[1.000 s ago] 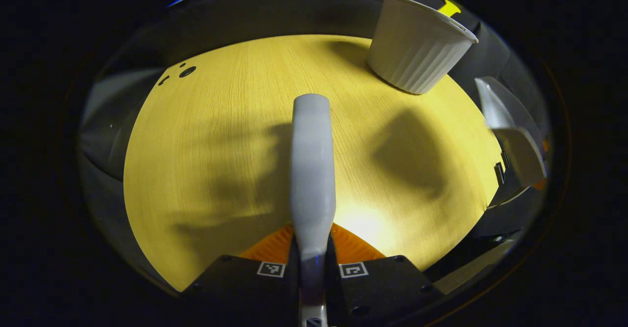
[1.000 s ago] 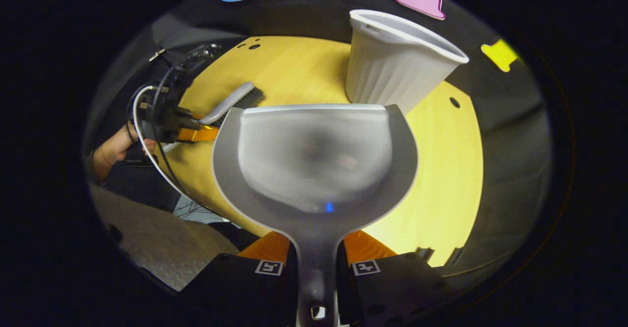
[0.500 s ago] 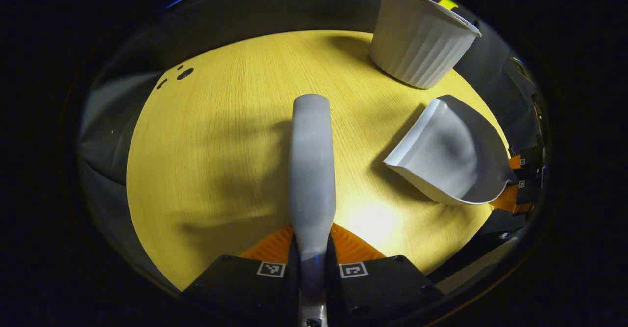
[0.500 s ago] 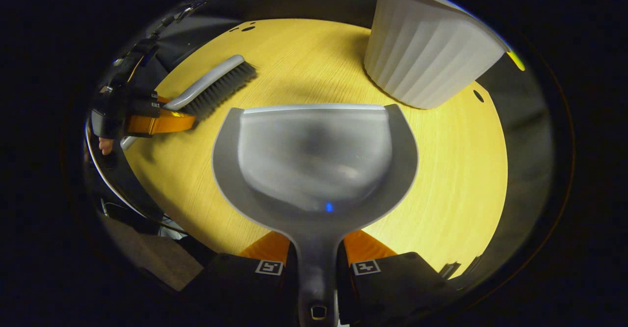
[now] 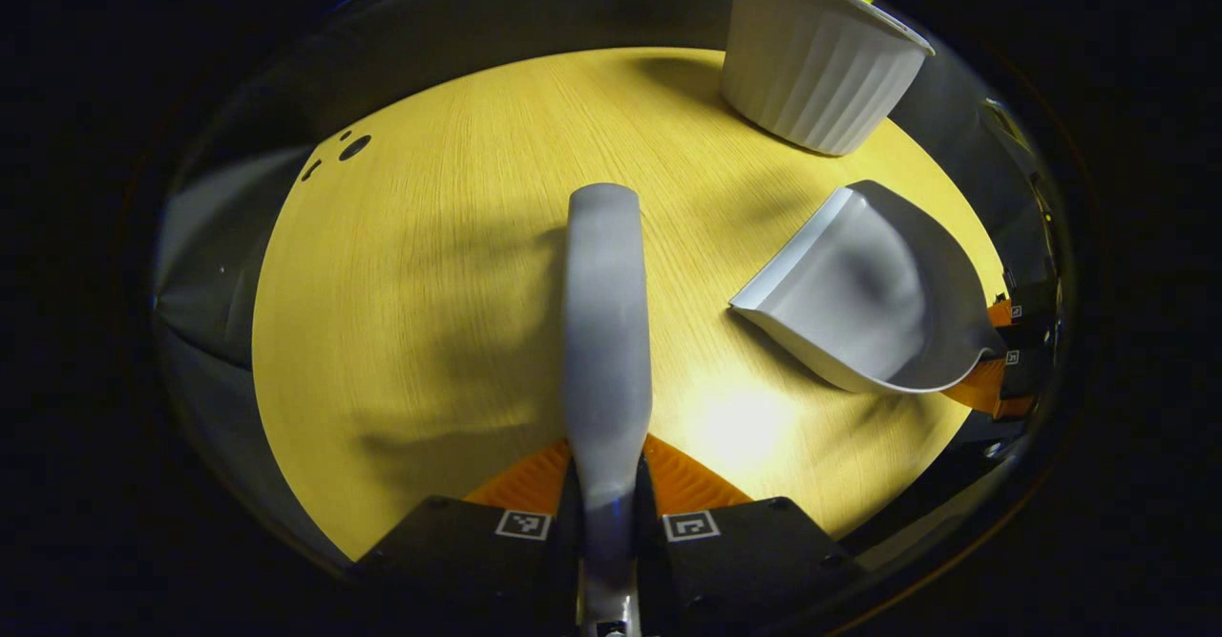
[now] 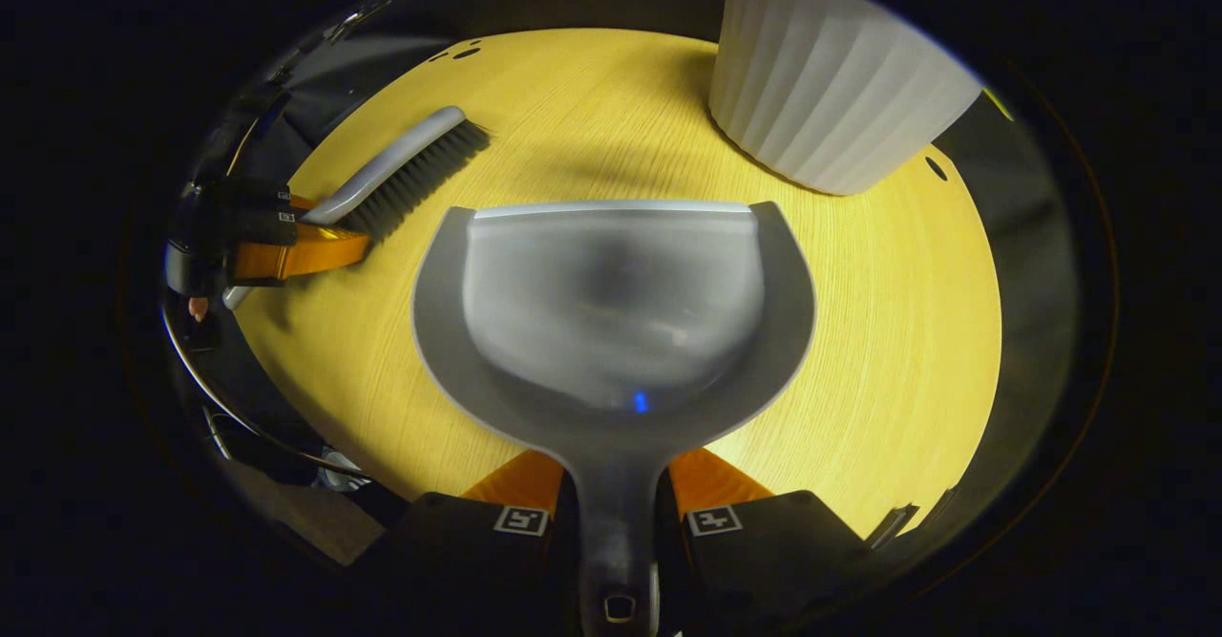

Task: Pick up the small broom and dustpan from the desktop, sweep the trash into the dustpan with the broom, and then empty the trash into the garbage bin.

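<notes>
Left gripper [image 5: 607, 508] clamps the broom [image 5: 605, 331]; right gripper [image 6: 617, 513] clamps the dustpan [image 6: 611, 312], low over the desk [image 6: 888, 331]. Bin [image 6: 831, 93] at 1 o'clock (close): a careless swing could topple it.

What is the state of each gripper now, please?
Left gripper: shut on the broom.
Right gripper: shut on the dustpan.

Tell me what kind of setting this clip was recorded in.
Most likely a staged recording booth, not a real home: a bare round wooden desktop against black cloth, holding just a white ribbed bin, with a dustpan and broom held in claws.
</notes>
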